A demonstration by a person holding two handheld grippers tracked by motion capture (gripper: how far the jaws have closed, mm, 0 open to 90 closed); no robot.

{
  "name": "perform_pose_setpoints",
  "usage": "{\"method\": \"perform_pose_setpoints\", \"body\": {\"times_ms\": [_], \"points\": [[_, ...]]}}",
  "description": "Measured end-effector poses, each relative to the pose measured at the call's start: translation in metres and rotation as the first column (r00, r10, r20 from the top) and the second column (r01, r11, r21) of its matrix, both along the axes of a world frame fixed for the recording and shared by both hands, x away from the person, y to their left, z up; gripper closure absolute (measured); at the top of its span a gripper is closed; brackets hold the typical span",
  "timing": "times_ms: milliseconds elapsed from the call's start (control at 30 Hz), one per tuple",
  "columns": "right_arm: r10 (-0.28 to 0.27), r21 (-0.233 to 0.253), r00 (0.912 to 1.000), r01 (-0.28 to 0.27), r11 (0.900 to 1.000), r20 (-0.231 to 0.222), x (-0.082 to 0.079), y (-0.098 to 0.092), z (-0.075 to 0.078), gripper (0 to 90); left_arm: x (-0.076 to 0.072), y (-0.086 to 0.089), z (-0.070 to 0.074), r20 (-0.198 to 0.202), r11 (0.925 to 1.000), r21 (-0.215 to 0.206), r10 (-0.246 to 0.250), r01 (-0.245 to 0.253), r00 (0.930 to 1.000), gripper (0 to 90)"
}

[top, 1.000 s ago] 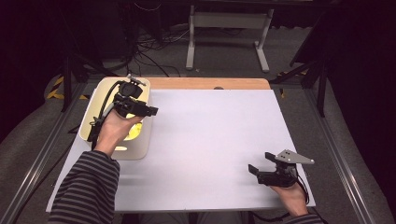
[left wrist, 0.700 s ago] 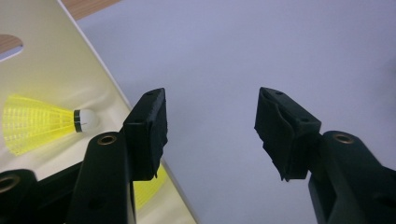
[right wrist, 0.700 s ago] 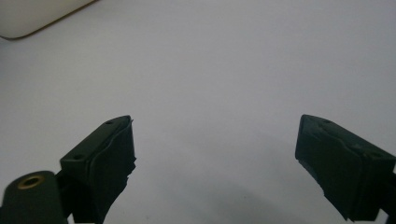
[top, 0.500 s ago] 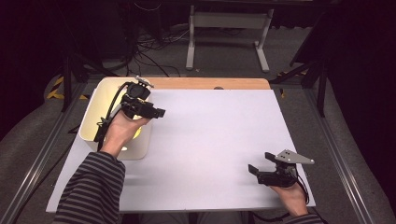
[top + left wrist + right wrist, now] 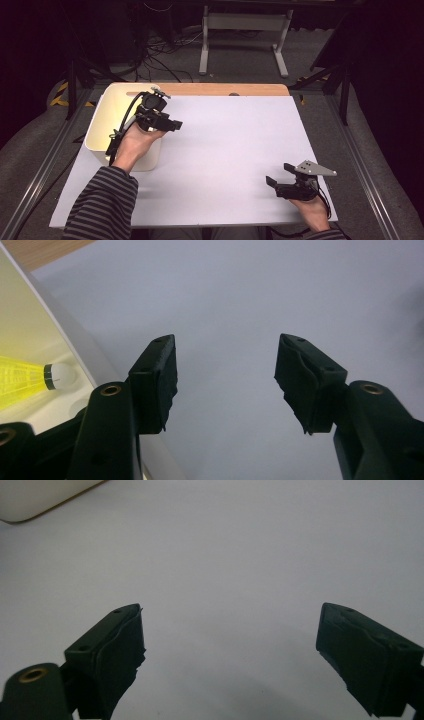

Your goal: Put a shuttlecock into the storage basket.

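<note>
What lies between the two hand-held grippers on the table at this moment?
Nothing: in the high view, the white tabletop is bare between the left hand-held gripper, beside the cream plastic bin, and the right hand-held gripper.

Finding no readable text, label, brand, number or sign anywhere on the table (image 5: 235, 150), bin (image 5: 107, 117) or shuttlecock (image 5: 30, 377).

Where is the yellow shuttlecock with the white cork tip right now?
In the left gripper view, the yellow shuttlecock lies inside the cream plastic bin at the far left, just beyond the open left gripper.
</note>
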State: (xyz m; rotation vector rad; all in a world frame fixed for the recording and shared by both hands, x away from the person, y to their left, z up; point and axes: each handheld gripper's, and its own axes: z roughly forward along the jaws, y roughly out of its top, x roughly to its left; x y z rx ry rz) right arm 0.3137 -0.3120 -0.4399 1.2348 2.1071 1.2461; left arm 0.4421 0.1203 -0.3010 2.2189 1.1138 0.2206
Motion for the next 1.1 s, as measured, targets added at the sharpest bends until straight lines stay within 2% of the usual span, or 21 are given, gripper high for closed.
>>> {"method": "perform_pose_setpoints", "body": {"times_ms": [267,600,633,833,967,1033,1100], "points": [[0.001,0.0,1.0,-0.001,1.0,0.0,0.0,0.0,0.0,12.1,-0.003,-0.004,-0.005,-0.015,0.9999,0.0,-0.013,0.013,0.9998,42.2],[0.002,0.001,1.0,-0.002,1.0,0.0,0.0,0.0,0.0,12.1,-0.008,-0.008,-0.01,-0.01,0.9996,0.0,-0.028,0.028,0.9996,41.0],[0.002,0.001,1.0,-0.002,1.0,0.0,0.0,0.0,0.0,12.1,-0.009,-0.01,-0.011,-0.017,0.9996,-0.009,-0.025,0.025,0.9995,40.9],[-0.002,0.004,1.0,0.002,1.0,0.001,0.0,0.0,0.0,12.1,-0.015,-0.015,-0.015,-0.012,0.9991,0.004,-0.042,0.042,0.999,40.6],[-0.001,0.004,1.0,0.001,1.0,0.002,0.0,0.0,0.0,12.2,-0.018,-0.017,-0.018,-0.015,0.999,-0.009,-0.044,0.044,0.9989,40.6],[-0.002,0.005,1.0,0.002,1.0,0.001,0.0,-0.001,0.0,12.1,-0.019,-0.019,-0.021,-0.012,0.9986,0.01,-0.051,0.051,0.9986,40.6],[-0.001,0.004,1.0,0.001,1.0,0.001,0.0,0.0,0.0,12.1,-0.02,-0.019,-0.022,-0.016,0.9984,0.007,-0.057,0.057,0.9983,40.5]]}}
